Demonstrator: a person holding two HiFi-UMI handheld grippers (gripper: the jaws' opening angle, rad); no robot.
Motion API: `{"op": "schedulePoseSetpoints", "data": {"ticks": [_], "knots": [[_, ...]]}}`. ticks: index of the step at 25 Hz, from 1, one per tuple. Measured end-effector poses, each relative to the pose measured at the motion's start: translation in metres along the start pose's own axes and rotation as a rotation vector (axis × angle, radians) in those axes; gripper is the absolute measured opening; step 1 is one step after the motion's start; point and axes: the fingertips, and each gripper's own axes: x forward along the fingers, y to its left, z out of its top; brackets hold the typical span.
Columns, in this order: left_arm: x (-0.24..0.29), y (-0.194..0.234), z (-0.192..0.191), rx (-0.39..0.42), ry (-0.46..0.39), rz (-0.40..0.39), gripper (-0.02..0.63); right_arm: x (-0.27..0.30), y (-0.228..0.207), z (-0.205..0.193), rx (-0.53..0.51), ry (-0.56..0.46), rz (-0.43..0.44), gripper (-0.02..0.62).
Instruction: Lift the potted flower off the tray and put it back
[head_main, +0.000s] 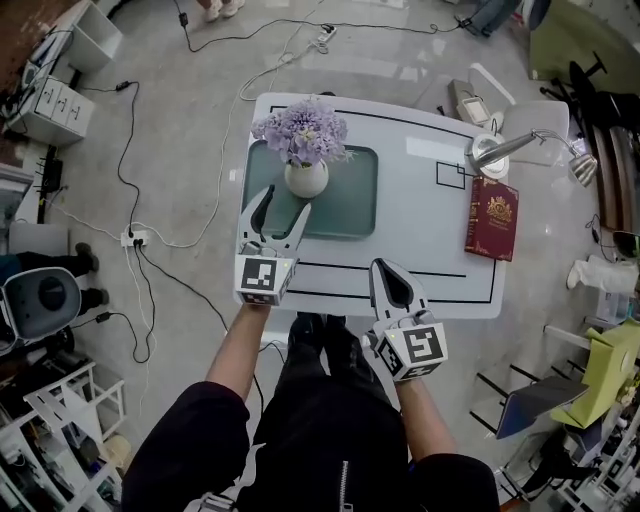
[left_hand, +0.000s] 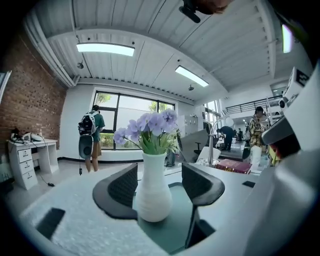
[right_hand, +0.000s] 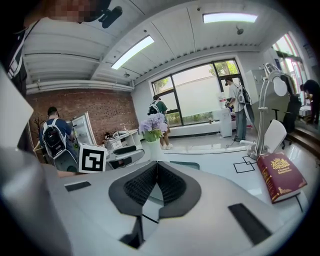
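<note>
Where the head view looks down, the left hand-held gripper (head_main: 284, 200) gapes wide, with the flower (head_main: 306, 178) on the tray (head_main: 350, 205) right at its tips. The right hand-held gripper (head_main: 386, 268) hangs over the worktop's (head_main: 420, 235) near edge, with a book (head_main: 492, 218) and a lamp (head_main: 500, 150) ahead to its right.

Left gripper view: the flower stands between the spread jaws, unclamped.

Right gripper view: the jaws meet, empty, and the flower is far ahead to the left.
</note>
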Motion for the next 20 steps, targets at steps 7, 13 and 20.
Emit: {"op": "schedulePoseSetpoints", "data": {"ticks": [7, 13, 20], "knots": [[-0.060, -0.038, 0.045, 0.037, 0.003, 0.005, 0.027, -0.009, 0.028, 0.023, -0.024, -0.060, 0.106, 0.008], [-0.107, -0.058, 0.064, 0.029, 0.033, 0.023, 0.005, -0.023, 0.048, 0.035, -0.052, -0.080, 0.148, 0.008], [-0.141, -0.089, 0.081, 0.010, 0.054, 0.010, 0.005, -0.043, 0.066, 0.044, -0.097, -0.091, 0.172, 0.006]]}}
